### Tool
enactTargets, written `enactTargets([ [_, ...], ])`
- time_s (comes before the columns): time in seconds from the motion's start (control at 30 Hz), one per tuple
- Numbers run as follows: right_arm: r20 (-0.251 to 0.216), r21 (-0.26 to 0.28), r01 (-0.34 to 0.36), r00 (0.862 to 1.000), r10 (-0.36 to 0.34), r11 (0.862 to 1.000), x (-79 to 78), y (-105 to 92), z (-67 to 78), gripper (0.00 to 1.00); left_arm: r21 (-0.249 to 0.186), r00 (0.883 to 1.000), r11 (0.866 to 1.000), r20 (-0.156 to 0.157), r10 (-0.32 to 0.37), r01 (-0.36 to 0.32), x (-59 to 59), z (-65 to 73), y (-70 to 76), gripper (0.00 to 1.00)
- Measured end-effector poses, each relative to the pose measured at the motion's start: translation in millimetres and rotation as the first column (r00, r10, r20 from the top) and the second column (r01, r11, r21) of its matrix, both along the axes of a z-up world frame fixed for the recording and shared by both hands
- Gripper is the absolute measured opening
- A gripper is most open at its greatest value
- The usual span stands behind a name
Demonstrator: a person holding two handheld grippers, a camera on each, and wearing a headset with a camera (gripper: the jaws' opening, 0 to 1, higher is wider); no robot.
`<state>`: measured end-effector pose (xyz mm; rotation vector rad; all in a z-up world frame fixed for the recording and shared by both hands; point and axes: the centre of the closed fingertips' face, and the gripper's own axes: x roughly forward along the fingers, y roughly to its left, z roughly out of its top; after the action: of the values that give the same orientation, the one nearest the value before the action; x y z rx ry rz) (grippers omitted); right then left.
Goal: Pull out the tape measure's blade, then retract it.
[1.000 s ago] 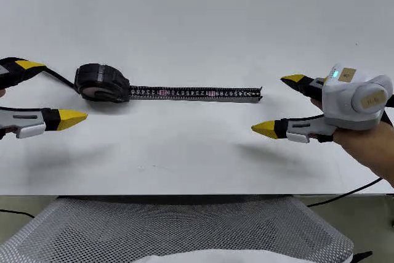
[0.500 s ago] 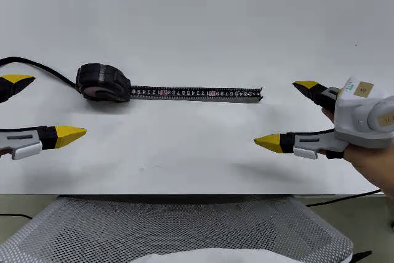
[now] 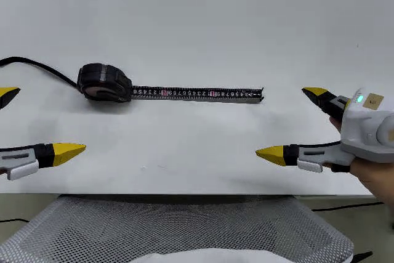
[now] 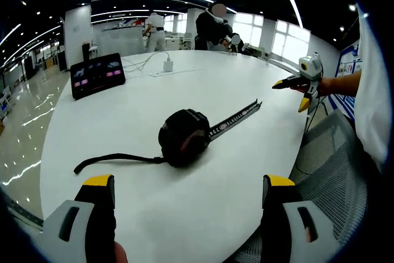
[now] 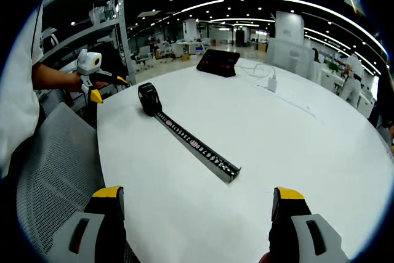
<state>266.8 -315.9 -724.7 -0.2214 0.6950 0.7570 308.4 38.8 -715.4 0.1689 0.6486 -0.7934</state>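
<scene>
1. Where the head view looks down on the white table (image 3: pixel 197 16), the tape measure (image 3: pixel 104 82) lies left of middle on its side. Its blade (image 3: pixel 197 93) is drawn out flat to the right, and the end hook (image 3: pixel 261 95) rests on the tabletop.
2. The black case (image 4: pixel 183 137) holds the blade's inner end in its mouth; all the rest of the blade lies outside it in one straight line.
3. The left gripper (image 3: pixel 52 119) hangs at the table's left side, jaws spread wide with nothing between them, well apart from the case.
4. The right gripper (image 3: pixel 280 121) hangs to the right of the hook, near it but not touching, jaws likewise spread and empty.
5. From the left gripper view comes what the head view crops. The black strap (image 4: pixel 114 159) trailing from the case's back ends in a free tip on the table. Far across the round top lie a dark tablet (image 4: pixel 97 74) and a white plug block (image 4: pixel 167 64) with its cable, with people (image 4: pixel 212 26) standing beyond.
6. From the right gripper view the blade is seen from the hook end, its printed face up, running away to the case. The left gripper is held near the table edge past the case, and metal shelving (image 5: pixel 80 23) stands behind it.
7. At the table's near edge the head view has a grey mesh chair (image 3: pixel 184 226).
</scene>
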Motion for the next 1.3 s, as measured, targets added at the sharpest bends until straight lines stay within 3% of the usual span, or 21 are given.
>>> enactTargets([
  [0.17,-0.002,-0.01,-0.001,1.0,0.001,1.0,-6.0,-0.6,-0.7,0.99,-0.008,1.0,1.0,-0.013,0.013,-0.013,-6.9,-1.3,-0.3,0.99],
  [0.53,-0.006,0.002,0.024,1.0,-0.024,1.0,-11.8,-3.0,-3.7,0.99,0.0,0.999,1.0,-0.012,0.031,-0.031,-21.7,-3.8,-0.3,0.99],
  [1.3,-0.012,0.009,0.024,1.0,-0.024,1.0,-13.5,-0.7,-6.2,0.99,-0.006,0.999,1.0,-0.026,0.021,-0.021,-23.8,-7.0,-4.7,0.99],
])
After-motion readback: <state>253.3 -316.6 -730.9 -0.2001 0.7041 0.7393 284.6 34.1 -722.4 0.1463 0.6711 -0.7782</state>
